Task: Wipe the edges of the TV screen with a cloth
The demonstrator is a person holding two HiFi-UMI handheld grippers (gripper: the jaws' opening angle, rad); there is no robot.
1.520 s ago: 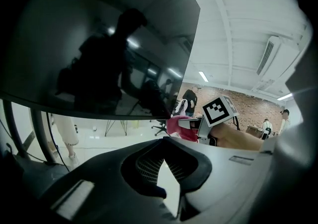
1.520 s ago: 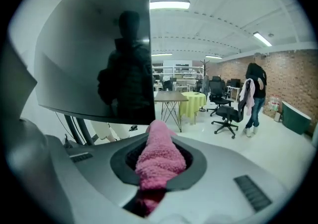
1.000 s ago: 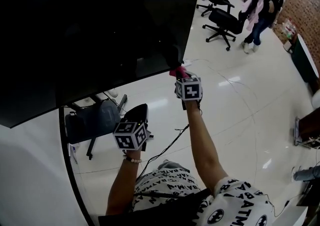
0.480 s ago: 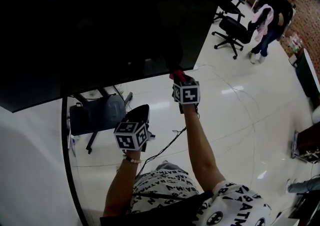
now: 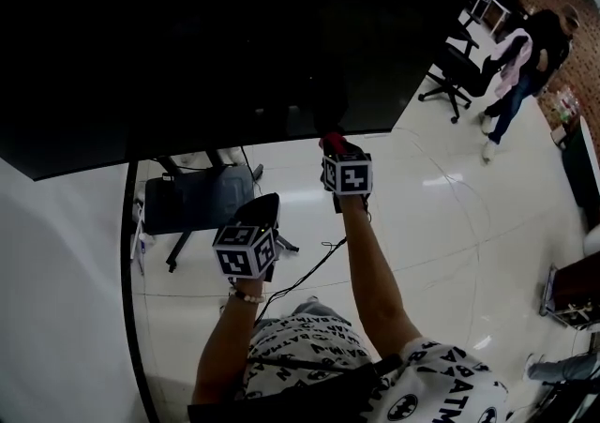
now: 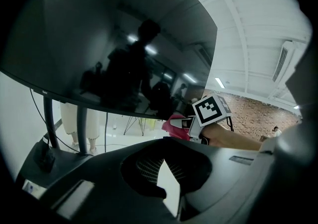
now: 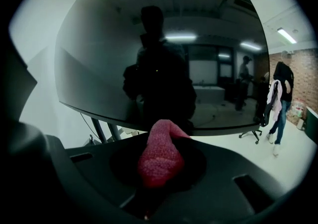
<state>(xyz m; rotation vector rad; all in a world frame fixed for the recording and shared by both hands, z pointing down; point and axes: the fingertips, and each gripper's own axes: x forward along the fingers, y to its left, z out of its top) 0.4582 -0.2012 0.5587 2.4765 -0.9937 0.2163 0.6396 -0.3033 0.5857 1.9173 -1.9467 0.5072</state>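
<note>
The TV screen (image 5: 234,37) is a big black panel across the top of the head view, its lower edge slanting above both grippers. A pink cloth (image 5: 333,141) touches that lower edge, left of the lower right corner. My right gripper (image 5: 336,151) is shut on the cloth, which fills its jaws in the right gripper view as a pink wad (image 7: 160,156) under the dark screen (image 7: 164,44). My left gripper (image 5: 262,210) hangs lower and to the left, shut with nothing held. The left gripper view shows the screen (image 6: 124,44), the cloth (image 6: 174,124) and the right gripper (image 6: 185,123).
The TV's stand base with a dark bag (image 5: 197,201) sits on the glossy floor below the screen. A black cable (image 5: 300,280) trails past my arms. Office chairs (image 5: 459,69) and two standing people (image 5: 534,55) are at the far right. A white wall (image 5: 56,299) lies left.
The right gripper and cloth have slid left along the screen's lower edge, away from the lower right corner. The left gripper has barely moved.
</note>
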